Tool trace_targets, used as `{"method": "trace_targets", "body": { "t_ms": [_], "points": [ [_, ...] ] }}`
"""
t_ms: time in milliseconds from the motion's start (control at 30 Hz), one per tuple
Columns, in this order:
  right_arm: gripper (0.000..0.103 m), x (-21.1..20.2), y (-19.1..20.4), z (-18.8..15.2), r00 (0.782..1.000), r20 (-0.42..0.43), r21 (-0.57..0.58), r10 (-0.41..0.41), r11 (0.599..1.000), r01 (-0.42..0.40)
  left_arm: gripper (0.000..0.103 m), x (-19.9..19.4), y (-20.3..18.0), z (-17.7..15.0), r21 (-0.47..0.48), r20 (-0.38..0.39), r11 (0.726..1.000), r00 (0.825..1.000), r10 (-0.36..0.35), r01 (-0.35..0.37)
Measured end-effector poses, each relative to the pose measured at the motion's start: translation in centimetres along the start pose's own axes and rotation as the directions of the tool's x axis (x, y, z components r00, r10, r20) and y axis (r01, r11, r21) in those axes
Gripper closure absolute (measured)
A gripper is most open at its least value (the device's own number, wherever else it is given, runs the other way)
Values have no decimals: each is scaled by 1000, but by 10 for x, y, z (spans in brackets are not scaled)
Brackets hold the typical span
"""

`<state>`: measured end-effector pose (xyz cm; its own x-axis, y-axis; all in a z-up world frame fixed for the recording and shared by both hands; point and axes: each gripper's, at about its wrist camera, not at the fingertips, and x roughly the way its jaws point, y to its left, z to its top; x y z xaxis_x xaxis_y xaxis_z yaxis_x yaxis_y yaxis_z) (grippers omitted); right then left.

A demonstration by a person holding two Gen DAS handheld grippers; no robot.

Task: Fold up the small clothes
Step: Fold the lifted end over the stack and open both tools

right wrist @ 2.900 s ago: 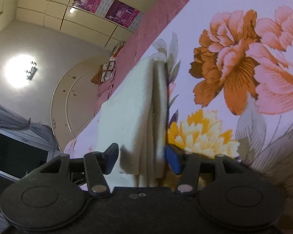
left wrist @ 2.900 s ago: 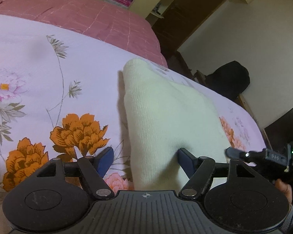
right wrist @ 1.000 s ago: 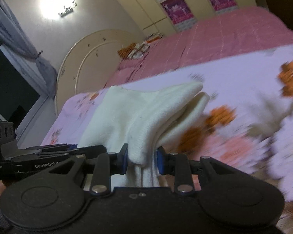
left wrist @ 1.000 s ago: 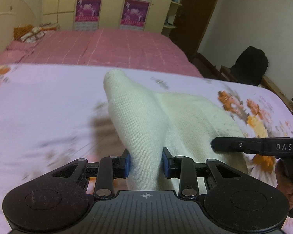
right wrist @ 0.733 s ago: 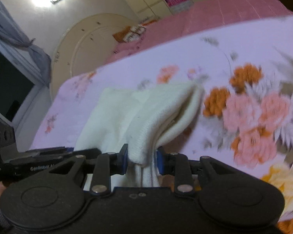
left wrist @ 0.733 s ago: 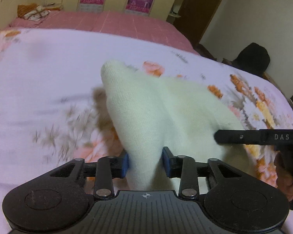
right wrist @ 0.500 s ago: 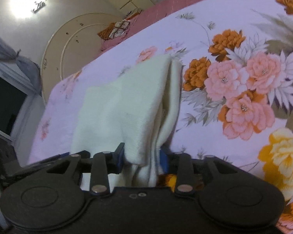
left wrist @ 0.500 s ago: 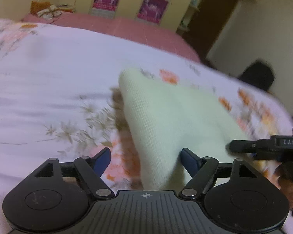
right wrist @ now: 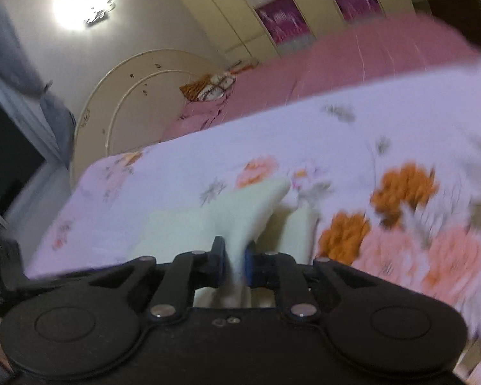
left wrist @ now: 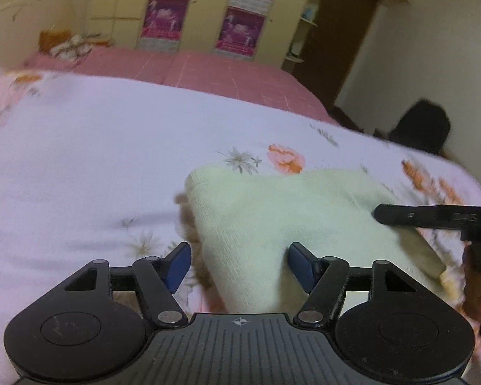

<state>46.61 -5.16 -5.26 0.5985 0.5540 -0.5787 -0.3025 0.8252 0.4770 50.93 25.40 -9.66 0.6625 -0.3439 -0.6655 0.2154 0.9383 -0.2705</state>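
A folded cream knit garment (left wrist: 272,218) lies on the floral bedspread (left wrist: 80,160). My left gripper (left wrist: 237,261) is open, its blue pads either side of the garment's near corner without pinching it. My right gripper (right wrist: 234,263) is shut on the near edge of the same garment (right wrist: 227,218), which rises in a tent from the sheet. The right gripper also shows in the left wrist view (left wrist: 433,216) at the garment's right edge. The right view is motion-blurred.
A pink quilt (left wrist: 182,70) covers the far half of the bed. A curved headboard (right wrist: 138,96) with a pillow (right wrist: 208,88) stands on the left. A wardrobe (left wrist: 202,16) lines the back wall. A dark chair (left wrist: 420,128) stands beyond the bed's right edge.
My left gripper opened and let go of the garment's corner, which dropped onto the sheet. My right gripper stays shut on its edge and has drawn back.
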Motion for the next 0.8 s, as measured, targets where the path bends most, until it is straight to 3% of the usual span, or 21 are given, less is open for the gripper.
{"method": "trace_targets", "body": {
  "t_ms": [67,133,200,267,333,500,600,700,800],
  "points": [
    [93,10,-3,-2,992,-48,-49,-114,993,111,36,-1,-5,-1,16,10,1000,1000,12,-12],
    [85,7,-3,-4,988,-73,-57,-136,990,132,36,-14,-10,-2,25,31,999,999,34,-35],
    [82,-12,2,-1,987,-45,-37,-154,988,153,36,-36,-14,-8,31,65,999,998,26,-28],
    [82,-38,11,-4,994,-5,-33,-108,994,108,36,-56,-17,-22,20,64,999,998,30,-31],
    [82,-58,28,-15,995,-23,-93,-94,991,91,36,-69,-21,-39,21,41,998,998,50,-51],
    [82,-70,59,-49,985,-102,-229,-141,967,115,35,-81,-26,-70,-17,11,997,997,77,-77],
    [83,-59,58,-68,964,-160,-274,-212,948,163,35,-80,-29,-90,-51,-9,994,995,94,-95],
    [80,-56,51,-74,957,-168,-257,-237,948,189,35,-91,-35,-104,-44,4,991,992,127,-127],
    [82,-75,55,-77,966,-141,-223,-217,958,182,33,-107,-46,-114,-41,18,989,990,140,-139]
  ]
}}
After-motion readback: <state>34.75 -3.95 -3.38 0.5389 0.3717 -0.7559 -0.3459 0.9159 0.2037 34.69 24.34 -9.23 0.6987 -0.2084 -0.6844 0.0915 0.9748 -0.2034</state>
